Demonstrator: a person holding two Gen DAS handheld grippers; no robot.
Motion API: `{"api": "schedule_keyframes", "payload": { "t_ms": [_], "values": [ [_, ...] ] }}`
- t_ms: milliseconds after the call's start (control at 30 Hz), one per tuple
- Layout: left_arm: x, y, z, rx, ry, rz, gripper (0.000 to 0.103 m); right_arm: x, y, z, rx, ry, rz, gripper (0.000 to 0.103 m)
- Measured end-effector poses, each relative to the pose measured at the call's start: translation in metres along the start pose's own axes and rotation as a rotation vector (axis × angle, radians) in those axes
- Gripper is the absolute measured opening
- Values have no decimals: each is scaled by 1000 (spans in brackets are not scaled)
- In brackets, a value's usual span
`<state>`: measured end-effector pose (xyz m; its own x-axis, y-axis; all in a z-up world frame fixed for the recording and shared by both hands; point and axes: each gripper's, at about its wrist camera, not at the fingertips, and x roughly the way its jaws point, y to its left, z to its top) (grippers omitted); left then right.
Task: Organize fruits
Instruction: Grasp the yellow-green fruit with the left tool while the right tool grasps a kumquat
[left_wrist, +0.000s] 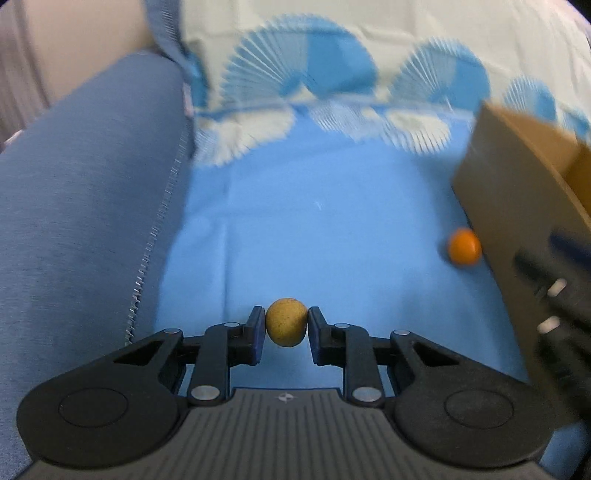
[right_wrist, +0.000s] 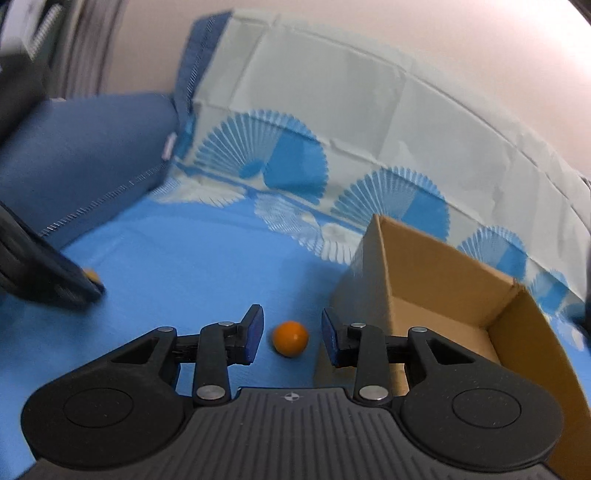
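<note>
The left tongs (left_wrist: 286, 328) tilt steeply down toward the bright blue cloth (left_wrist: 314, 229) spread over the sofa seat. Their two blue-padded fingers (left_wrist: 258, 332) press on either side of a small, round, dull yellow-brown fruit (left_wrist: 286, 322), so the jaws are nearly closed and gripping it at their tips, low over the cloth. Whether the fruit touches the cloth cannot be told. To their left rises the grey-blue fabric sofa armrest (left_wrist: 85, 206) with its white stitched seam.

The right tongs (right_wrist: 291, 334) slope downward more gently, and their jaws stand partly open, holding nothing. A small, round, glossy orange fruit (right_wrist: 290, 338) lies on the cloth in the gap between the two pads, touching neither. Just to the right of it stands an open brown cardboard box (right_wrist: 436, 266), its near corner close behind the right-hand finger; the part of its floor that shows is bare.

From the left wrist view, the same orange fruit (left_wrist: 464, 246) sits against the foot of the box (left_wrist: 517, 192), with the right tongs blurred at the frame's right edge. From the right wrist view, the left tongs (right_wrist: 79, 284) appear as a dark blurred shape at far left, a sliver of yellow showing at the tip.

The cloth's pale, fan-patterned upper part (right_wrist: 332, 122) hangs over the sofa back.
</note>
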<state>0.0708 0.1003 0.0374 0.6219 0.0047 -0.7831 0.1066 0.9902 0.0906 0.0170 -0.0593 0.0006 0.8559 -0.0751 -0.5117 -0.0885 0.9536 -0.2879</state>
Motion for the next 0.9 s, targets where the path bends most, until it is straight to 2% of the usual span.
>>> {"api": "schedule_keyframes", "payload": {
  "t_ms": [100,200,333,400,467,600,667,800,900],
  "values": [
    [-1,15,5,-100,-33,-17,27,21,13,-1,7,34,-60,38],
    [2,24,8,-169,-28,-48,27,37,31,-1,-26,32,-106,39],
    [7,23,10,-176,-18,-69,27,65,50,-3,-96,32,-221,54],
    [11,22,11,-170,-18,-74,27,83,50,-4,-93,52,-267,55],
    [16,21,12,-168,-16,-83,27,100,49,-6,-91,92,-278,54],
    [20,18,13,-163,-14,-92,27,118,53,-10,-116,115,-286,51],
    [20,17,12,-158,-17,-94,27,126,51,-14,-98,156,-271,38],
    [19,17,12,-153,-19,-94,27,126,49,-18,-81,158,-250,39],
    [20,18,12,-161,-15,-92,27,118,43,-16,-23,140,-190,39]
  ]
}}
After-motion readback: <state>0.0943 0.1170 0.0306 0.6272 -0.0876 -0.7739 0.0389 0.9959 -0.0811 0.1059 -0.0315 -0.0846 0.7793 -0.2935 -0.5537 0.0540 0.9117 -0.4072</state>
